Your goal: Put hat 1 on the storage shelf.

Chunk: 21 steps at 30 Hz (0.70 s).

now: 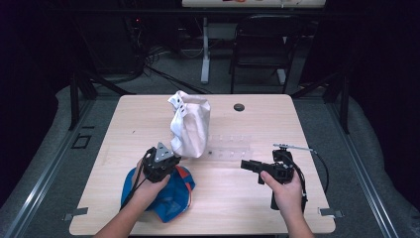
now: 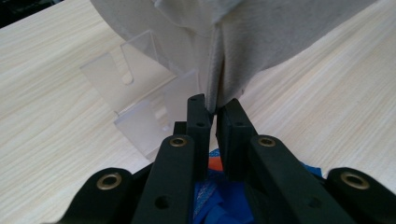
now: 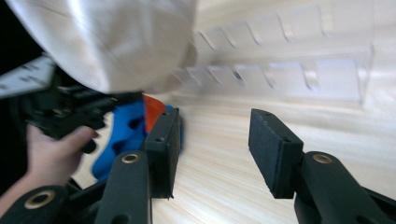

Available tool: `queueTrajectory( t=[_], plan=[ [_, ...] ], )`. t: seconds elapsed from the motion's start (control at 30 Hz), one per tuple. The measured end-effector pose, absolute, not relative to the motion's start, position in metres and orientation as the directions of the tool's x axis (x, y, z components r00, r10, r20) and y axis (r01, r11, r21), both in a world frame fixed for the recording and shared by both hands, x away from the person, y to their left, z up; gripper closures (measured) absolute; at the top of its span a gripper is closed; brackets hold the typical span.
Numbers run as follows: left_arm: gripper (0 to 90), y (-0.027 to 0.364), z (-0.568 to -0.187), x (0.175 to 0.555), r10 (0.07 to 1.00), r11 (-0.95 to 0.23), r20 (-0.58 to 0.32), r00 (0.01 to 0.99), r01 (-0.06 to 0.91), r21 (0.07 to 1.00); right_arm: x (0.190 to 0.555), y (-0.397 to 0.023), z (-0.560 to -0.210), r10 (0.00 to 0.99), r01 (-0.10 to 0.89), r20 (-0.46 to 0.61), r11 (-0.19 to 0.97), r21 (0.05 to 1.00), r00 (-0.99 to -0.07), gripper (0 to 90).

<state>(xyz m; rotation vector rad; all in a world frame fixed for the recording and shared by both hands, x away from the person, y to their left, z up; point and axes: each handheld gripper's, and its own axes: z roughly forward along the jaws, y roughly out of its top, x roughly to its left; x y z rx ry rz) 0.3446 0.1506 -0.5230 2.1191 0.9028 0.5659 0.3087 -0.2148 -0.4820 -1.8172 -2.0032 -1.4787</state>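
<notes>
A white cloth [image 1: 190, 129] stands bunched up on the table [image 1: 277, 208], draped against a clear plastic rack [image 1: 230, 146]. My left gripper [image 1: 173, 157] is at the cloth's lower left edge. In the left gripper view its jaws [image 2: 214, 114] pinch a fold of the white cloth [image 2: 280, 37], with the rack [image 2: 135, 93] just behind. A blue cloth [image 1: 168, 198] with an orange patch lies under my left hand. My right gripper [image 1: 243, 165] points left, low over bare wood, open with nothing in it [image 3: 215, 140]. It faces the white cloth [image 3: 107, 42], the rack [image 3: 289, 79] and the blue cloth [image 3: 121, 130].
A small black round cap [image 1: 239, 107] lies near the table's far edge. A dark chair [image 1: 262, 44] and a white table leg [image 1: 205, 49] stand on the floor beyond. Bare wood stretches in front of the right gripper.
</notes>
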Motion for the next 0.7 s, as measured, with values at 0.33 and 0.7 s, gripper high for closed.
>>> queueTrajectory(
  t=[0.33,0.7],
  plan=[
    [64.2,0.169,-0.516,0.326,0.769,-0.399,0.063,0.636,0.402,0.824,0.302,-0.224,-0.513,0.754,0.804,0.603,-0.178,0.567,-0.259,53.8],
    [53.8,0.231,-0.51,0.303,0.825,-0.355,0.051,0.563,0.446,0.821,0.296,-0.223,-0.525,0.77,0.808,0.589,-0.172,0.563,-0.247,53.6]
  ],
)
